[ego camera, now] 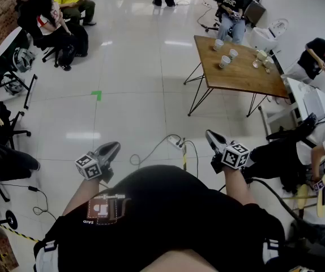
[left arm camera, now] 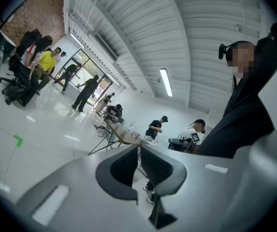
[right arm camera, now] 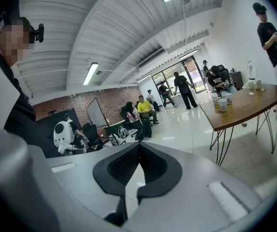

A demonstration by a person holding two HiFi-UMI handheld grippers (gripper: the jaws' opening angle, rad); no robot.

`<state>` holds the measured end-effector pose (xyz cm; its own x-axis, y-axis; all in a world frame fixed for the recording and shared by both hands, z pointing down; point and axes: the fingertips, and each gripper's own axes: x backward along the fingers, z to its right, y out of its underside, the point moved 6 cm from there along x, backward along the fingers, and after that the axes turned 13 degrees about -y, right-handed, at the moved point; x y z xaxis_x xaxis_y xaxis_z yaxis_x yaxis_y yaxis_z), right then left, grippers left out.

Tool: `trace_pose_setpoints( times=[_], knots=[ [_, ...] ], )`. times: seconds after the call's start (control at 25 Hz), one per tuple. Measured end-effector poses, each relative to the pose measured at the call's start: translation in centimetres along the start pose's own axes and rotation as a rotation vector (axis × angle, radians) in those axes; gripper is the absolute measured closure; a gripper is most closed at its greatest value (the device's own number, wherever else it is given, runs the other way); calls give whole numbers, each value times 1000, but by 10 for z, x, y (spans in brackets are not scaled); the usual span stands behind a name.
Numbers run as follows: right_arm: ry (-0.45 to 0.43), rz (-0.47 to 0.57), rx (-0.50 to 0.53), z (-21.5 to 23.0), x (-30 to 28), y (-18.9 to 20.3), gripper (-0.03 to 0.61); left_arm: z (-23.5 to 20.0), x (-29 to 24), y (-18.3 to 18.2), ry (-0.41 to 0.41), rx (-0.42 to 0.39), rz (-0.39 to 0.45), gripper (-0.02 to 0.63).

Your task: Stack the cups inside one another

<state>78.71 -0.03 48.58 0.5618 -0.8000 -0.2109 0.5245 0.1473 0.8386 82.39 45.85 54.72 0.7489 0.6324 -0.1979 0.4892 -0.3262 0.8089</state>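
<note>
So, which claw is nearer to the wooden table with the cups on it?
Right. The right claw is below the wooden table in the head view, roughly in line with it; the left claw is far off to its left.

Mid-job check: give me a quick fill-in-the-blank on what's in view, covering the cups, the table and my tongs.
In the head view, the white cups standing on the wooden table number ____.
The left tongs and the right tongs are both ____, with nothing between them.
The tape mark on the floor is coloured ____.
Missing words: three; shut; green.
</note>
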Motion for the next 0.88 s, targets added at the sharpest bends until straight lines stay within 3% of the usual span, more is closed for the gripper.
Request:
trace_pose_setpoints(
  times=[0.24, 0.48, 0.68, 0.88],
  knots=[
    [35, 33, -10, 17, -18, -10, 565, -28, -34, -25, 40, -14, 3, 594],
    [38, 36, -43, 57, -6, -15, 565, -14, -76, -33, 33, -19, -13, 595],
    [-35, 28, -26, 118, -9, -42, 565, 4, -121, -50, -31, -41, 40, 595],
    [-130, -31, 52, 165, -28, -96, 565, 26, -154, -70, -119, -32, 107, 594]
  ],
)
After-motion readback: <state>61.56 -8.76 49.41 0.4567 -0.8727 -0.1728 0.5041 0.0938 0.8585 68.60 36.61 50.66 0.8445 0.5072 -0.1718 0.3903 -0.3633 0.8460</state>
